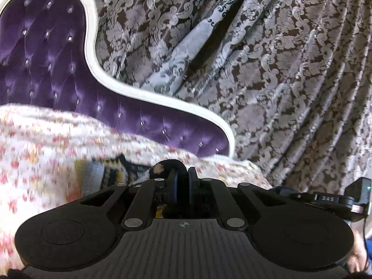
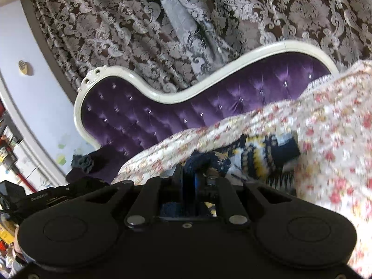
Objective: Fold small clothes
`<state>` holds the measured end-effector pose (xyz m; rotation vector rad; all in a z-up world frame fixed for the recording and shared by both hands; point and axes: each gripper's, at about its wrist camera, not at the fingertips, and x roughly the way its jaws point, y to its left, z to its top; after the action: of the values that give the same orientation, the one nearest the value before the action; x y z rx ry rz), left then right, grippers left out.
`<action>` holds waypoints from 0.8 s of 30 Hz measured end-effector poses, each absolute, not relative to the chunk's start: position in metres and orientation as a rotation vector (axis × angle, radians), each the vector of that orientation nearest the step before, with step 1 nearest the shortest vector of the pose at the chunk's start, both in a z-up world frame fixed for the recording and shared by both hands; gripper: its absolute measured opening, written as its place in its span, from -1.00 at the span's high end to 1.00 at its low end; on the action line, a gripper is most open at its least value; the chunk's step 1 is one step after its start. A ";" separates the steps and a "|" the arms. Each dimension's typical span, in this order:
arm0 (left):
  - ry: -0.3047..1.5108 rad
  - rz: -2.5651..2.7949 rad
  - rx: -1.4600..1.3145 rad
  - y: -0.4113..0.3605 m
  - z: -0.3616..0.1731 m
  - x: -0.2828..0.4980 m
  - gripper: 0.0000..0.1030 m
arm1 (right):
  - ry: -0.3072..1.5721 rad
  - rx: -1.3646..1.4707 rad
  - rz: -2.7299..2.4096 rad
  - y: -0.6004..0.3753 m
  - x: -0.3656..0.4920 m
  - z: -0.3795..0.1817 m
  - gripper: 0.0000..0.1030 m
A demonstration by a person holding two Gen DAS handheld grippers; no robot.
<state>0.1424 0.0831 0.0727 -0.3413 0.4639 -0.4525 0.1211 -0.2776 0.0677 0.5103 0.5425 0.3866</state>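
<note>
looming behind the knit garment [image 2: 262,160]: purple headboard [image 2: 144,116], damask curtain [image 2: 162,34].

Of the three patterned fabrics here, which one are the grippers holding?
The navy, yellow and white knit garment, pinched by both the left gripper and right gripper; not the floral bedspread or damask curtain.

A bed [image 1: 41,144] carries everything, covered by a white bedspread [image 2: 330,125] printed with small red and yellow flowers, blurred in both views. Directly on the bedspread lies a knitted garment [image 2: 262,158] patterned in navy, white and yellow, rumpled. Behind stands the bed's tufted purple headboard [image 2: 144,114] with a curved white frame.
</note>
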 end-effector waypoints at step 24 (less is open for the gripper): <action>0.672 -0.216 -0.235 0.062 -0.051 0.334 0.80 | 0.731 0.440 0.171 -0.270 0.321 -0.057 0.56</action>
<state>0.3339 0.0622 -0.0505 -0.2350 0.6715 -0.2162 0.3210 -0.2696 -0.0574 0.4401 0.7306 0.1714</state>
